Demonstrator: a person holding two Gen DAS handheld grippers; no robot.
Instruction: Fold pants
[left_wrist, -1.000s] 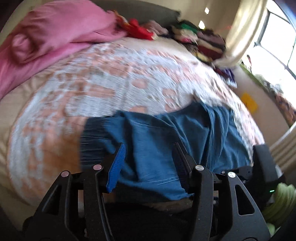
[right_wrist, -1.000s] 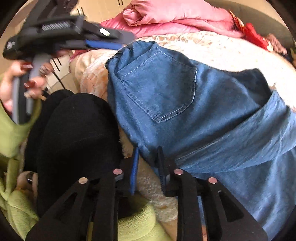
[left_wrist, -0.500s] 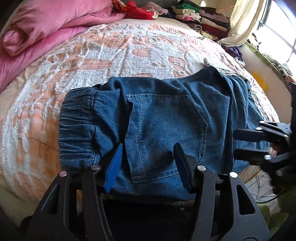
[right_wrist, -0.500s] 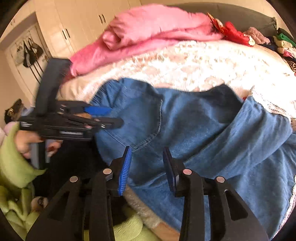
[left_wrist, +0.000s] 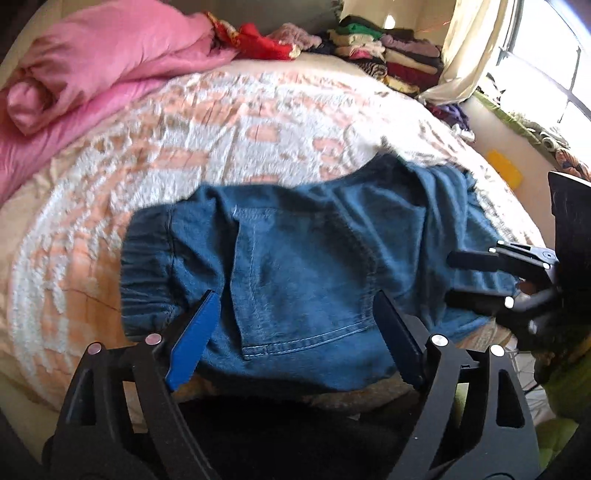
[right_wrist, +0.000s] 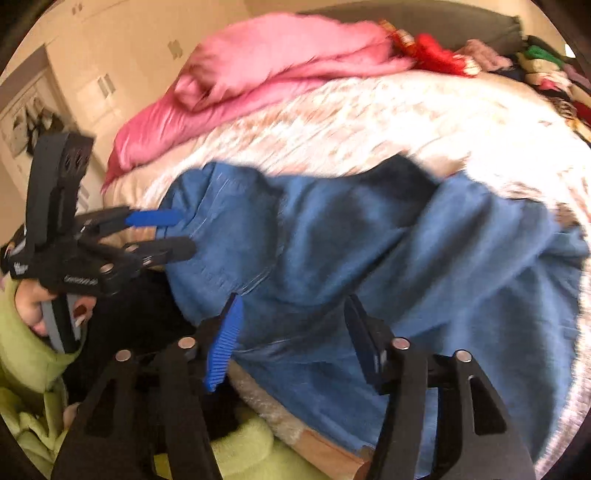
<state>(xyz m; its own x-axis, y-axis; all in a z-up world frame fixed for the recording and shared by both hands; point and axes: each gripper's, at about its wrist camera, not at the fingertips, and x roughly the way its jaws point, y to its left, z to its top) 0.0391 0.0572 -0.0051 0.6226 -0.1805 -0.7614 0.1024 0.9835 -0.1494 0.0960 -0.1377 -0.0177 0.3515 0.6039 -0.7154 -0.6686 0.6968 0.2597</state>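
Closest to me, at six o'clock in each wrist view, the two hand-held grippers have both just been spreading. The left hand-held gripper (left_wrist: 295, 332) now stands wide, its jaws hovering over the back pocket with denim below them but nothing pinched. The right hand-held gripper (right_wrist: 295, 339) is also parted, over the leg fabric and gripping none of it.

One pair of pants (left_wrist: 303, 266), blue denim, lies near the bed's (left_wrist: 221, 122) front edge, the elastic waistband at nine o'clock in the left view and the legs bunched toward three o'clock. It looks partly folded, the legs doubled over in a loose heap.

To do this step well, I would say each hand should take a fresh hold at an outer edge, one by the waistband, one at the leg end, catching every layer, then carry the fold over evenly so the seams line up and the bulge at three o'clock flattens.

Further back: one rolled pink quilt (left_wrist: 92, 74) at eleven o'clock, and at one o'clock one stack of folded clothes (left_wrist: 388, 55), its pieces too many and too small to count. One curtain (left_wrist: 469, 48) hangs beside the window.
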